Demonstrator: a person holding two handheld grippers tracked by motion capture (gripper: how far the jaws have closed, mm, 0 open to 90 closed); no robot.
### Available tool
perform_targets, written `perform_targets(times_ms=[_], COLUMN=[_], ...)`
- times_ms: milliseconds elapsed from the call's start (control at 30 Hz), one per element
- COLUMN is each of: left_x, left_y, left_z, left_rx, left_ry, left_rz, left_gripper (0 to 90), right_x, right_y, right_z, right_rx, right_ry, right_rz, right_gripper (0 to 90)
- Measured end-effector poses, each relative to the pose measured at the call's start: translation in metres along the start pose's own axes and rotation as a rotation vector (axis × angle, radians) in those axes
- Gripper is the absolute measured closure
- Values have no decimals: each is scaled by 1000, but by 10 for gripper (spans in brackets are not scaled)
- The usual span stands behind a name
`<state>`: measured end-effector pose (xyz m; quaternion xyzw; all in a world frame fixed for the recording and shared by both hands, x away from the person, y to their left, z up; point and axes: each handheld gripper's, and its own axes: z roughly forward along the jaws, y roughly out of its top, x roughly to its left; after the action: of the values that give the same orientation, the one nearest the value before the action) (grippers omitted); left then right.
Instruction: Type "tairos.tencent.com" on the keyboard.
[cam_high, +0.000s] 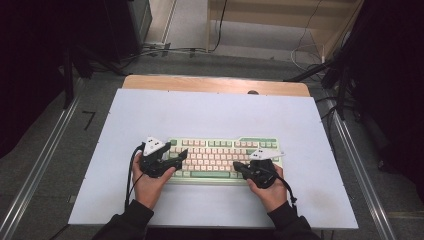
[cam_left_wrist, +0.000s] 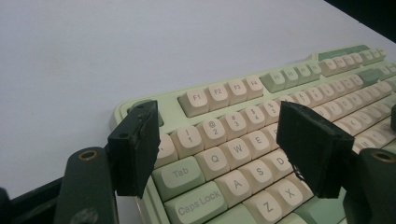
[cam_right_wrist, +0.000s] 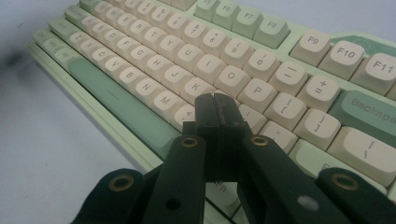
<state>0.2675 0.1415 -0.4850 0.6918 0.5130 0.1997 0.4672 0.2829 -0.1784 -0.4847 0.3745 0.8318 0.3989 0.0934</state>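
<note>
Two blocky black claws (cam_high: 176, 159) (cam_high: 237, 166) — matte kbd (cam_high: 220, 147), rounded keycaps

Keyboard (cam_high: 222, 157) on table (cam_high: 210, 112), near edge

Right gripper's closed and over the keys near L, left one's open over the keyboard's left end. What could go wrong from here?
1. The right gripper, jaws shut, has a tip about as wide as a keycap; it may press two keys on the keyboard at once.
2. The left gripper, jaws open, hangs above the Q-W-A-S keys; a dip could hit them.
</note>
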Motion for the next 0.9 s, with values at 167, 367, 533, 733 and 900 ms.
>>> perform_targets(times_ms=[167,367,533,733,900], left_x=[0,0,0,-1,-1], left_y=[0,0,0,0,0], left_z=[0,0,0,0,1], left_rx=[1,1,0,0,1], left_ry=[-1,-1,-3,-4,-6], left_rz=[-2,-2,-4,-2,-3], left_gripper=[307,307,307,307,307], right_x=[1,0,0,0,-2], right_y=[0,-1,-1,0,4], right_z=[3,3,5,4,-3], right_rx=[7,9,9,9,-39], right_ry=[-1,-4,-2,14,15], right_rz=[-8,-3,-4,-2,7], right_gripper=[877,877,877,860,740])
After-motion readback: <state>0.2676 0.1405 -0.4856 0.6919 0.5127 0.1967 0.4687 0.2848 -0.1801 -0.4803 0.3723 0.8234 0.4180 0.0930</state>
